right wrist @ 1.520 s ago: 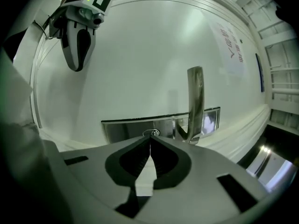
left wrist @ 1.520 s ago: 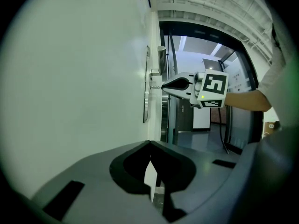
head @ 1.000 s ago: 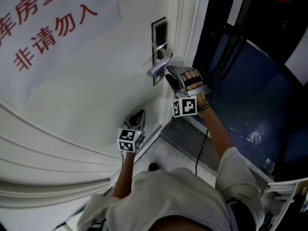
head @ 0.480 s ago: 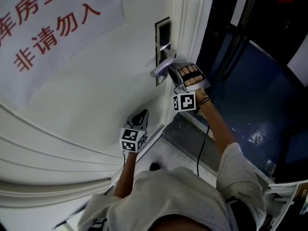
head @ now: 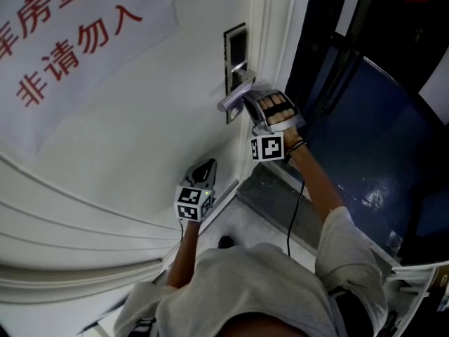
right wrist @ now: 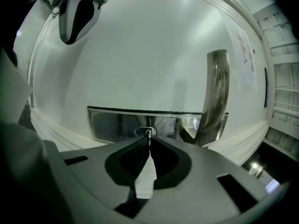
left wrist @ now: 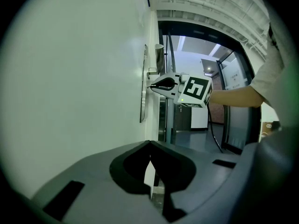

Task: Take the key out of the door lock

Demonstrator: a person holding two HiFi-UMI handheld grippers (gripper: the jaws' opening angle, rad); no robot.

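Note:
In the right gripper view the small metal key point(right wrist: 149, 133) sticks out of the steel lock plate point(right wrist: 114, 122), just left of the lever handle point(right wrist: 216, 94). My right gripper point(right wrist: 149, 143) is closing tight onto the key's head, both tips pressed on it. In the head view the right gripper point(head: 247, 105) sits against the lock plate point(head: 236, 46), under the handle point(head: 235, 94); the key is hidden there. My left gripper point(head: 205, 168) hangs lower by the door, shut and empty, tips together point(left wrist: 150, 144).
The white door point(head: 119, 146) carries a paper sign point(head: 77, 41) with red characters. The door frame point(head: 277, 27) and a dark glass panel point(head: 365, 125) lie to the right. A cable point(head: 295, 216) hangs from the right forearm over the threshold point(head: 270, 195).
The right gripper moved up to the lock plate under the handle and closed its jaws. The left gripper drifted slightly right and stayed low.

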